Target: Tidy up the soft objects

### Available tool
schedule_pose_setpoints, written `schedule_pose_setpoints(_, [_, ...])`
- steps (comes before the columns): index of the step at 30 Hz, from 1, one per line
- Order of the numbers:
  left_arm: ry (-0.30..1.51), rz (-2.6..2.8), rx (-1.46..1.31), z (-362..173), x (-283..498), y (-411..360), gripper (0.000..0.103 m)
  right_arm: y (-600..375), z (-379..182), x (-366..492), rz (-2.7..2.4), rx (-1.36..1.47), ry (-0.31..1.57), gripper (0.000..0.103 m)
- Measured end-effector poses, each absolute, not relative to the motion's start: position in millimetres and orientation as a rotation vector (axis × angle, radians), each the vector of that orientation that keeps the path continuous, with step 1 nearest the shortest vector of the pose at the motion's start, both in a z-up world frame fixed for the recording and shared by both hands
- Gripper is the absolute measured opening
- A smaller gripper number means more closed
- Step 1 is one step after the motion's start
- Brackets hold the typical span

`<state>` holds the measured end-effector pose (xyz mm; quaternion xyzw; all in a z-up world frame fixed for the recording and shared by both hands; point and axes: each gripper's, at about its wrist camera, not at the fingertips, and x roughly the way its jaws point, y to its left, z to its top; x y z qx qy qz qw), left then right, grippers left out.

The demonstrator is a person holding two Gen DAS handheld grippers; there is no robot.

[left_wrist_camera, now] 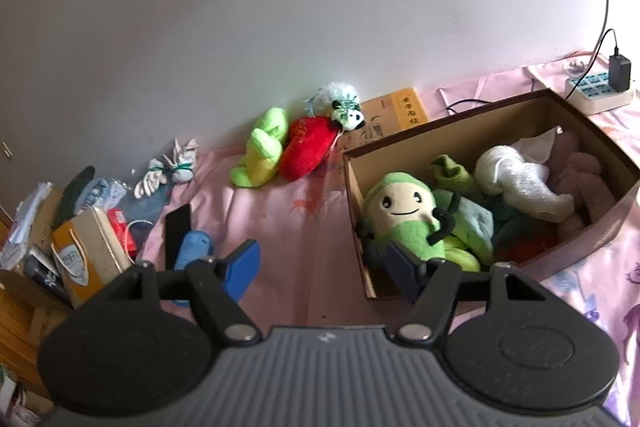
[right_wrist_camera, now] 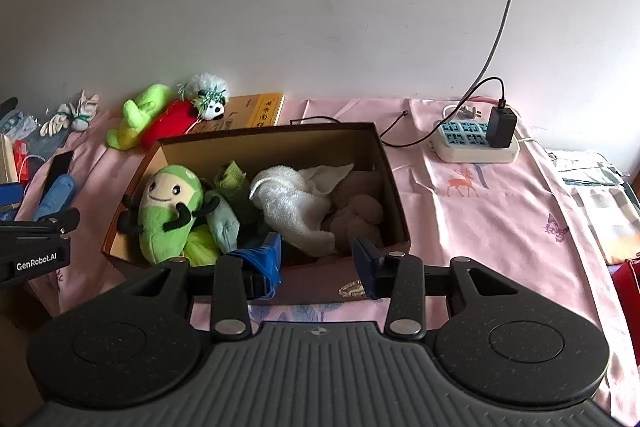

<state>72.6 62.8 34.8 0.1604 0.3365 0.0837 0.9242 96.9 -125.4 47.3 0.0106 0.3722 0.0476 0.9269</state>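
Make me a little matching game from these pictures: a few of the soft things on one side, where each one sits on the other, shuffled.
Things:
1. smiling green plush
2. red plush
3. white towel
4. panda toy

Places:
A. middle of the cardboard box
B. outside the box, by the wall, beside a lime-green plush
C. left end of the box
D. on top of the red plush

Pairs: 1-C, 2-B, 3-A, 4-D

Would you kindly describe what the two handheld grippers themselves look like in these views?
Both look alike: a ribbed grey body flanked by two round black discs, with black linkage arms on silver pivot pins carrying blue finger pads. The left gripper and right gripper share this build. The left one's side, seen from the right wrist view, carries white "GenRobot.AI" lettering. No cables, hands or sleeves show.
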Motion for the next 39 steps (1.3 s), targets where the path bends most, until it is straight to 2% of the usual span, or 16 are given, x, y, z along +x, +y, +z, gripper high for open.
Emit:
schedule_pose_setpoints(18, [0.756,0.132,0.166,14,64,51,0.069,-134,35,87,0.063,0.037,0.800,0.024])
schedule_pose_setpoints(39, [0.814,0.153,0.128,0,81,40,0.069,-143,25,110,0.070,0.071,0.819,0.025])
